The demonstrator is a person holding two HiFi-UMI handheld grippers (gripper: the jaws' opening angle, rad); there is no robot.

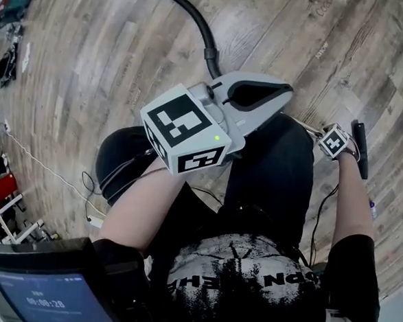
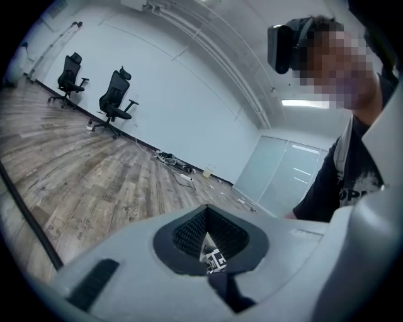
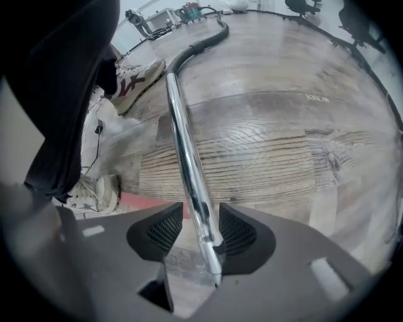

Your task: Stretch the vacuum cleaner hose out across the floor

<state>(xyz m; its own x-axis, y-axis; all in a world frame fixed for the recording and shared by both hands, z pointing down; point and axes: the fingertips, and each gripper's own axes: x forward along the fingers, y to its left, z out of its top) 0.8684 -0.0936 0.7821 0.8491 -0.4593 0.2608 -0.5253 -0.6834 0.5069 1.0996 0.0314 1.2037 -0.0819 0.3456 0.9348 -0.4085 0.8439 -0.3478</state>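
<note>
The right gripper [image 3: 200, 210] gapes round the shiny chrome wand tube [image 3: 181, 132], seemingly not pressing; the left gripper [image 2: 206, 220] is clenched, empty. If pulled so, the tube may slip, leaving the black flexible hose [image 3: 200, 44] curved on the wooden floor [image 3: 283, 126].

The wand [image 3: 181, 135] runs between the jaws of the right hand-held gripper [image 3: 200, 231], hose [image 3: 200, 43] beyond.

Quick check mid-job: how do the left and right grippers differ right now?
The left gripper has its jaws shut with nothing between them; the right gripper has its jaws apart, with the chrome tube running between them and a gap beside it. The left gripper looks out across the room toward the chairs; the right gripper looks down at the floor. Both carry a marker cube.
</note>
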